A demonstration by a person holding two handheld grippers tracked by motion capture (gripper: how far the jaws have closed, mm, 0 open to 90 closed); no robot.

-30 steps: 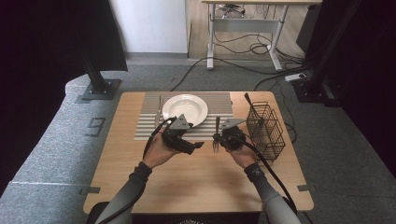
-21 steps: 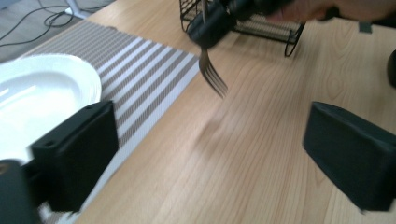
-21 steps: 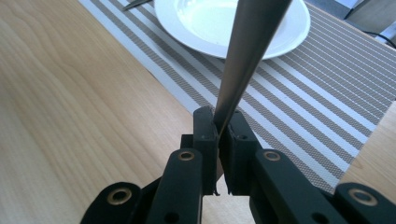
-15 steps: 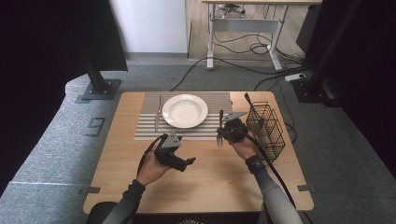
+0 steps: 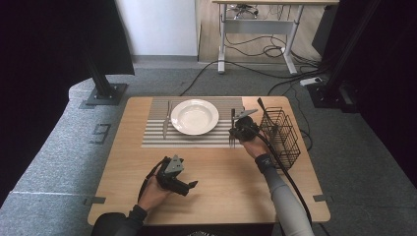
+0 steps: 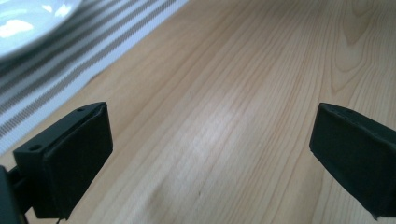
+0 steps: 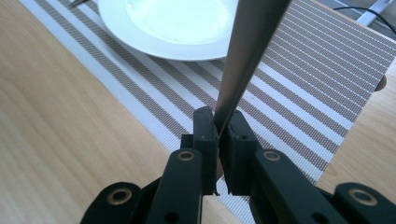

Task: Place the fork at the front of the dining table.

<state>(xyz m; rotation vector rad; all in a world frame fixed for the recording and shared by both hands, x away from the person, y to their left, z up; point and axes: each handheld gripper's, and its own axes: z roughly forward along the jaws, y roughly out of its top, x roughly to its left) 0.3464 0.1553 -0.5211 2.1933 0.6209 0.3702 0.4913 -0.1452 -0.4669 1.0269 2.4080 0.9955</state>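
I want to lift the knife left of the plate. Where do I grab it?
Take the knife at its near end, from straight above, jaws across its narrow width. It lies flat on the placemat, and there the plate curves away, probably leaving room.

plate [image 5: 194, 116] on placemat [image 5: 155, 137], basket [image 5: 280, 130] right.

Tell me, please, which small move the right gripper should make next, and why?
Probably lower the silver metal fork onto the striped placemat, right of the white round plate: the right gripper grips its handle there, and a knife already lies on the left.
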